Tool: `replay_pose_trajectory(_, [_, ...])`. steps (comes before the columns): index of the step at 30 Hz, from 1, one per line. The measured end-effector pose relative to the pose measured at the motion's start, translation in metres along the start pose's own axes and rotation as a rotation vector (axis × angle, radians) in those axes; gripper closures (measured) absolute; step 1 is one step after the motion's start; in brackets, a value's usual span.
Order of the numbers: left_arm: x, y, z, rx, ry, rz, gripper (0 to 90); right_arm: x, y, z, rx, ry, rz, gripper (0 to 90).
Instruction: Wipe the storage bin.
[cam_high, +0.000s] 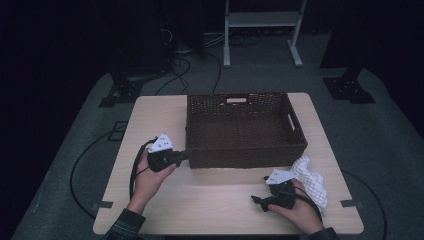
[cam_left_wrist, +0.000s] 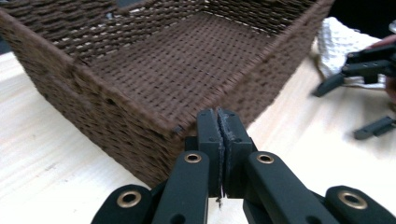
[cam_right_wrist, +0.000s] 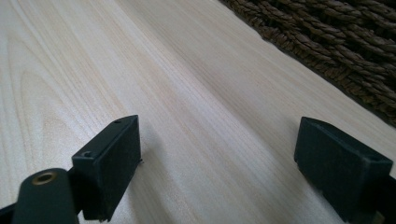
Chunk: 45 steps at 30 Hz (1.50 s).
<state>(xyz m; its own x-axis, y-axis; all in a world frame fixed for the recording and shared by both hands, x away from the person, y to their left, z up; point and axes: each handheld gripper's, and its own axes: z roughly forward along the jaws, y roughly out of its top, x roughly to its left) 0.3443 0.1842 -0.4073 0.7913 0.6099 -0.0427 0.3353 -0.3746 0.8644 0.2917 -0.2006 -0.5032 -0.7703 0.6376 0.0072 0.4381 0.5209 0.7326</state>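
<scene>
A dark brown woven basket (cam_high: 295, 131) stands empty in the middle of the table, and its floor (cam_left_wrist: 187, 60) is bare. My left gripper (cam_high: 186, 155) is at the basket's front left corner. Its jaws (cam_left_wrist: 218, 122) are shut, pad against pad, with nothing between them, right at the corner rim. My right gripper (cam_high: 258, 200) lies low over the tabletop near the front right. It (cam_right_wrist: 217, 156) is open wide over bare wood. A white waffle-weave cloth (cam_high: 313, 181) lies bunched beside and behind the right hand, and it shows as the cloth (cam_left_wrist: 337, 41) past the basket's corner.
The light wooden table (cam_high: 215, 200) has bare room in front of the basket and along its left side. The basket's front wall (cam_right_wrist: 355, 51) runs close by the right gripper. Cables and stand legs (cam_high: 260, 35) are on the floor behind the table.
</scene>
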Motion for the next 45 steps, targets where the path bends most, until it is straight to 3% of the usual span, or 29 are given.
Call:
replay_pose_trajectory(5, [0.0, -0.011, -0.006, 0.027, 0.025, 0.001, 84.4, 0.0, 0.0, 0.0, 0.001, 0.0, 0.001, 13.9])
replay_pose_trajectory(14, [0.002, -0.027, -0.006, 0.098, 0.062, -0.01, 71.4, 0.0, 0.0, 0.0, 0.0, 0.001, -0.001, 13.9])
replay_pose_trajectory(23, [0.002, -0.043, -0.002, 0.134, 0.109, -0.015, 49.7, 0.0, 0.0, 0.0, -0.003, 0.003, -0.001, 13.9])
replay_pose_trajectory(31, [-0.001, -0.061, 0.003, 0.169, 0.118, -0.028, 36.9, -0.001, 0.0, 0.0, -0.002, 0.004, -0.005, 13.9])
replay_pose_trajectory(32, [-0.002, -0.064, 0.004, 0.176, 0.118, -0.029, 31.8, -0.001, 0.0, 0.0, -0.002, 0.004, -0.004, 14.0])
replay_pose_trajectory(36, [-0.003, -0.075, 0.009, 0.223, 0.123, -0.031, 25.1, -0.001, 0.0, 0.0, -0.001, 0.004, -0.006, 14.0])
replay_pose_trajectory(45, [-0.004, -0.088, 0.014, 0.271, 0.136, -0.026, 19.6, -0.001, 0.0, 0.0, -0.001, 0.005, -0.007, 14.0])
